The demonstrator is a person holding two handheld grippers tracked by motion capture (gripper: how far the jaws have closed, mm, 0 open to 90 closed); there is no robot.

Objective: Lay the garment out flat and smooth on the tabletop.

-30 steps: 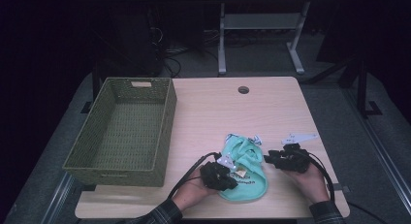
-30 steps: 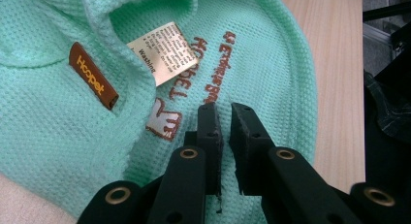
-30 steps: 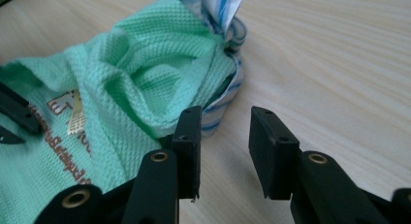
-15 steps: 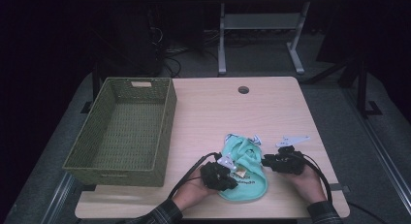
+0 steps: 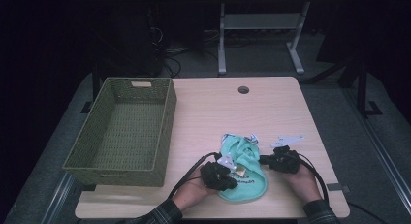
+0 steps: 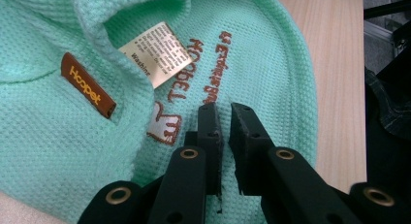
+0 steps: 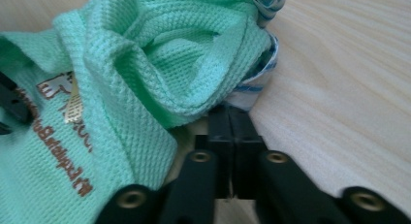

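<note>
On the near right part of the table (image 5: 203,117) lies a mint-green cloth bib (image 5: 245,173), crumpled, between the two hands. At its left edge, the left gripper (image 5: 228,171) rests on the fabric, jaws drawn nearly together, whether pinching cloth I cannot tell. At its right edge, the right gripper (image 5: 265,160) has just closed, jaws together at the bib's hem. A woven basket (image 5: 121,132) stands well apart at the left

We wore dark plaid sleeves (image 5: 160,215) at both wrists. Our left gripper (image 6: 224,118) and right gripper (image 7: 231,118) were matte black, with flat rectangular jaws and brass-ringed rivets (image 6: 188,153). Black cables (image 5: 186,173) trailed toward six o'clock; a grey plate (image 5: 226,161) topped the left.
</note>
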